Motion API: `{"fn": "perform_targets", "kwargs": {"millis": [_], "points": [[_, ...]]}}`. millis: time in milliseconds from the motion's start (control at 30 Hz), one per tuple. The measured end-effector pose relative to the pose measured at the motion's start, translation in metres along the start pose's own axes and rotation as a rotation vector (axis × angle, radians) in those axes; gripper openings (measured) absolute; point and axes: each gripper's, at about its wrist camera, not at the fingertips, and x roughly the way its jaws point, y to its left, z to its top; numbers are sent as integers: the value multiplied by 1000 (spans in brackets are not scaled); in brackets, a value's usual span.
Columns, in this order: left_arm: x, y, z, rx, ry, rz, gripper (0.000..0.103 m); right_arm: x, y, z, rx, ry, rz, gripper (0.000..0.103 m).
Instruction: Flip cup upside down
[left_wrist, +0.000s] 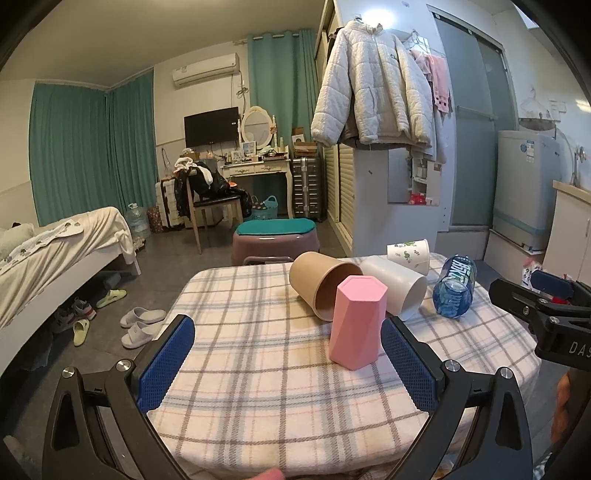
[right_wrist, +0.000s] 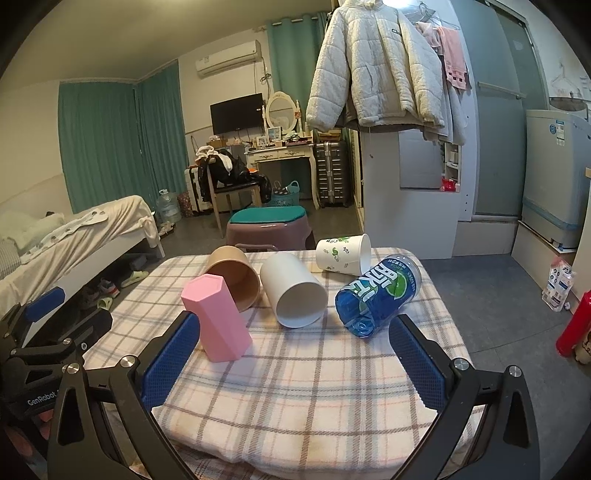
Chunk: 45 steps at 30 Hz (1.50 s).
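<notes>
Where plaid tablecloth (right_wrist: 303, 369) spreads, bed (right_wrist: 92, 236) left, teal curtains (right_wrist: 99, 147) behind.

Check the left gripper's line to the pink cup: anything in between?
Nothing visible. The left gripper is open, and only bare checked tablecloth lies between its fingers and the pink cup. The cup stands closed end up, near the right finger. The brown cup lies behind it, not in the path.

On the checked tablecloth (right_wrist: 295, 387): five cups in all. One pink hexagonal cup (right_wrist: 218, 319), upside down. One brown cup (right_wrist: 236, 277), one white cup (right_wrist: 293, 293), one leaf-printed paper cup (right_wrist: 343, 254), one blue printed cup (right_wrist: 378, 295), all four lying sideways.
</notes>
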Motion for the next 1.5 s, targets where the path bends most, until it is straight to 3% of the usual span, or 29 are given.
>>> {"fn": "perform_targets", "kwargs": {"millis": [1500], "points": [[0,-1,-5,-11,10,-12,103,2,3,-5,-4,5,-18,103]]}}
